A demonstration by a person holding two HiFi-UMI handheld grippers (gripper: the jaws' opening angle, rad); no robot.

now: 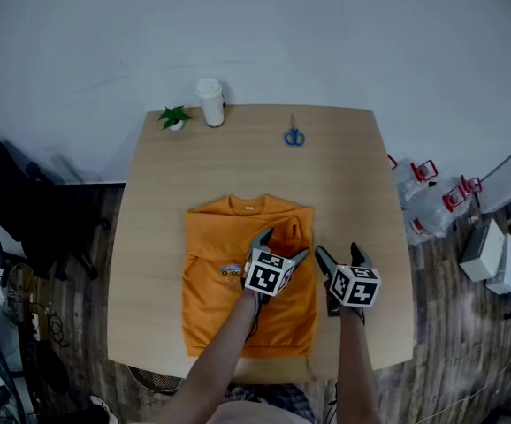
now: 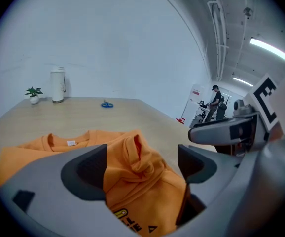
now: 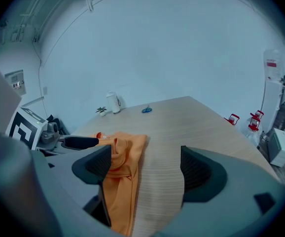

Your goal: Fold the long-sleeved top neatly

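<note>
On the pale wood-grain table [image 1: 353, 175] there is one orange long-sleeved cotton top [image 1: 211, 281], lying near the front edge, chest up and partly folded into a rough rectangle, with its collar toward the far side. A white label [image 1: 248, 208] sits at the neck and a small print [image 1: 231, 270] on the chest.

Along the far edge, left to right, are one small green potted plant [image 1: 175, 117], one white lidded cup [image 1: 210, 102] and one pair of blue-handled scissors [image 1: 294, 135].

There are two claws, each with a black-and-white marker cube. The left claw [image 1: 281, 246] is over the top's right half with its jaws spread wide. A soft, bunched fold of orange fabric [image 2: 137, 157] rises between them and is not pinched.

The right claw [image 1: 339, 253] is just beside the top's right edge, also spread wide. Bare table lies between its jaws, and orange cloth is near its left jaw.
</note>
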